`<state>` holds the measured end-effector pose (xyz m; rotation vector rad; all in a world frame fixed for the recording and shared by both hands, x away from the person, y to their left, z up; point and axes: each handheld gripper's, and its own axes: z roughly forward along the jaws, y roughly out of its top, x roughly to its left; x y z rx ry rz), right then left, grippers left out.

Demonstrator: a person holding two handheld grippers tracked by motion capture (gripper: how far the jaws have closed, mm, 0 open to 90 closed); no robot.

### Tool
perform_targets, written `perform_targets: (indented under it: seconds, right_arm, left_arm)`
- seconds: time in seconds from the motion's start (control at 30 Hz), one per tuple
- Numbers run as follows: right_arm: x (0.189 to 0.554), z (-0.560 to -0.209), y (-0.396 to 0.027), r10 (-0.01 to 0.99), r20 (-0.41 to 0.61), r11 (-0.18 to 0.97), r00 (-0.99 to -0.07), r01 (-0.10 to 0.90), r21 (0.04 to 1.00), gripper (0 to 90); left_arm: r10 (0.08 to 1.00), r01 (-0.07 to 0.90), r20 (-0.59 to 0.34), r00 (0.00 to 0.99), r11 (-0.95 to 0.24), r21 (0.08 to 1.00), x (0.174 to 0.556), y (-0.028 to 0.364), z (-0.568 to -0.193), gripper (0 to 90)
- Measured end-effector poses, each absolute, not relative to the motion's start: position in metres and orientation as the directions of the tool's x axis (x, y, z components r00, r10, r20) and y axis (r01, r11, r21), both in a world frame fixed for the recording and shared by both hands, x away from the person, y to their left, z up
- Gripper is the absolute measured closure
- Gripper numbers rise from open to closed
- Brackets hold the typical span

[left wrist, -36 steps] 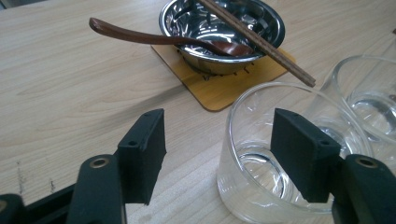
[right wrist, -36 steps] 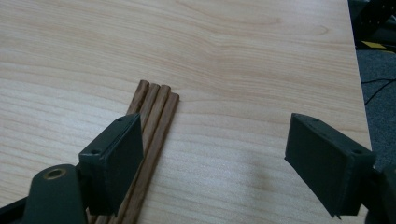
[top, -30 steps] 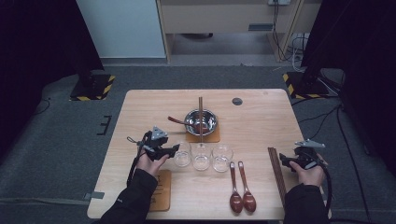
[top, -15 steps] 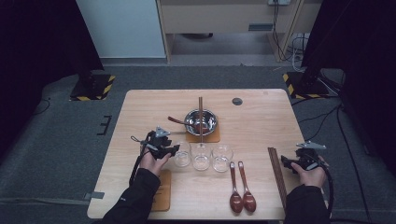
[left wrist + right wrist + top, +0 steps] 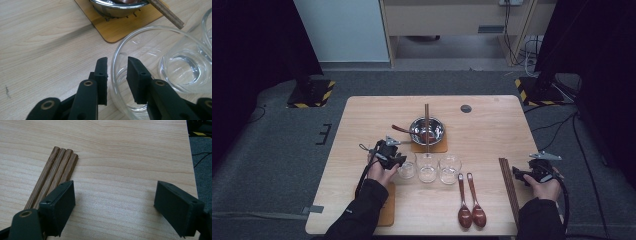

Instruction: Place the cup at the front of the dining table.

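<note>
Three clear glasses stand in a row at the table's middle. My left gripper (image 5: 398, 161) (image 5: 117, 62) is at the leftmost glass (image 5: 407, 166) (image 5: 140, 31). One jaw is outside its wall and the other inside. The jaws have just been closing, and a thin gap still shows beside the rim. My right gripper (image 5: 518, 175) (image 5: 115, 205) stands wide open low over bare table, holding nothing. Its left jaw is next to the end of a bundle of wooden chopsticks (image 5: 508, 185) (image 5: 55, 172).
Behind the glasses, a steel bowl (image 5: 427, 131) (image 5: 112, 8) sits on a wooden coaster (image 5: 439, 147), with a chopstick (image 5: 427, 115) across it and a spoon inside. Two wooden spoons (image 5: 471, 212) lie front centre. Another coaster (image 5: 387, 210) lies under the left forearm.
The left gripper has edged slightly right onto the leftmost glass. The right hand has stayed where it was.
</note>
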<state>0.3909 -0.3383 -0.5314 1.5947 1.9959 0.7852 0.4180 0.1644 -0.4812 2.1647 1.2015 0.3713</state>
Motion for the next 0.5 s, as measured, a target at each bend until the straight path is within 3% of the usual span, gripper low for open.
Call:
perform_targets:
  seconds: [0.5]
  right_arm:
    - [0.3897, -0.5330, -0.3379, 0.977, -0.002, 0.154, -0.212, 0.703, 0.695, 15.0]
  left_arm:
    - [0.856, 0.706, -0.068, 0.513, -0.375, 0.601, 0.4192, 0.1648, -0.4781, 76.6]
